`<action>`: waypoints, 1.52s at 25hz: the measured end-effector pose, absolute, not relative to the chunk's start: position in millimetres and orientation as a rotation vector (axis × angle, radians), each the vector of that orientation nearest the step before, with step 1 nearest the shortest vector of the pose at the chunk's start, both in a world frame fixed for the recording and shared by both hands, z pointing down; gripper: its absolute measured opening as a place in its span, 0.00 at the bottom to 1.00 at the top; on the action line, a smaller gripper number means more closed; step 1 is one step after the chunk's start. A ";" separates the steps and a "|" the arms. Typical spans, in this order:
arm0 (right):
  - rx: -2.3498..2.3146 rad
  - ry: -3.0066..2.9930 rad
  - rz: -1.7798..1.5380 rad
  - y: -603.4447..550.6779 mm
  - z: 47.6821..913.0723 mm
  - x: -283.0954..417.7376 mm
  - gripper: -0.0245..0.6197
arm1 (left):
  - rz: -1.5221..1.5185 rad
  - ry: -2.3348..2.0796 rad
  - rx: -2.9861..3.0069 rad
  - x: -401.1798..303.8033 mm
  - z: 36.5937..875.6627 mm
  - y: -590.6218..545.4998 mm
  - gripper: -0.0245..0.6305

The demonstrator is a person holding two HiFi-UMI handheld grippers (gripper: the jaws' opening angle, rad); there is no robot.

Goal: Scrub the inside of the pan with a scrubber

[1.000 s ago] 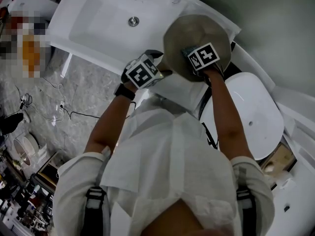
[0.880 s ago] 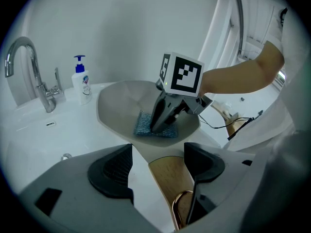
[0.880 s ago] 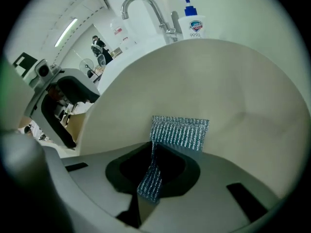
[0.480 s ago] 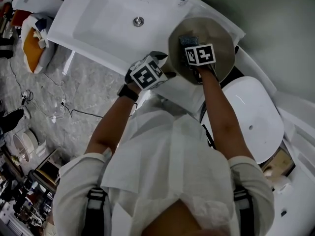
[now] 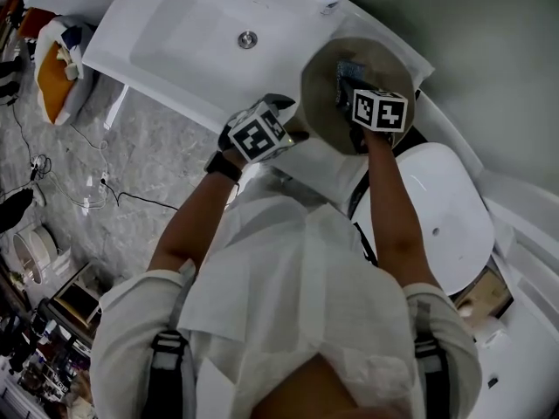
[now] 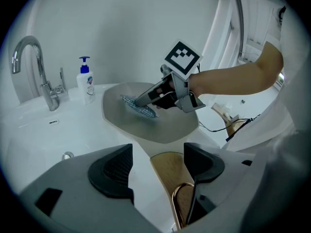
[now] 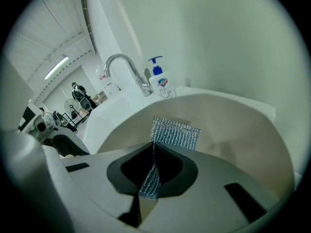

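Tilted beige pan (image 6: 160, 125) clamped in left gripper (image 6: 155, 161), right gripper (image 7: 151, 174) jaws just closing tighter on silvery mesh scrubber (image 7: 175, 134)

Round beige-grey pan (image 5: 325, 90), tilted, wooden handle (image 6: 167, 171), flat silver mesh scrubber (image 7: 176, 132) against its inner face

Two tongs (image 6: 156, 160) (image 7: 153, 165), one pan (image 5: 320, 94), one scrubber (image 7: 176, 133), one sink (image 5: 170, 37), one tap (image 6: 47, 88), one soap bottle (image 6: 86, 84).
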State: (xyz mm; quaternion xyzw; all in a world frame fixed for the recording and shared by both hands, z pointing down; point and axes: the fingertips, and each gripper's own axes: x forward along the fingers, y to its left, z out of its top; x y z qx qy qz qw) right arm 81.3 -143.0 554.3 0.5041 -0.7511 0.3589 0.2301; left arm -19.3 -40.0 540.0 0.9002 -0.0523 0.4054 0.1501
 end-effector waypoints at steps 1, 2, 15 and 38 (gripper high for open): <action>1.414 -2.081 0.971 -144.8 545.7 84.5 0.06 | 1.160 -0.153 2.588 -19.7 539.3 -40.0 0.56; 1.435 -2.096 0.942 -148.3 536.2 86.8 0.06 | 1.156 -0.155 2.590 -20.1 538.6 -40.4 0.56; 1.241 -2.124 0.603 -216.7 500.6 54.9 0.06 | 1.129 -0.209 2.611 -19.8 531.1 -46.9 0.56; 0.757 -2.150 0.462 -128.9 516.3 -29.2 0.06 | 1.154 -0.220 2.574 -32.9 539.5 -43.4 0.56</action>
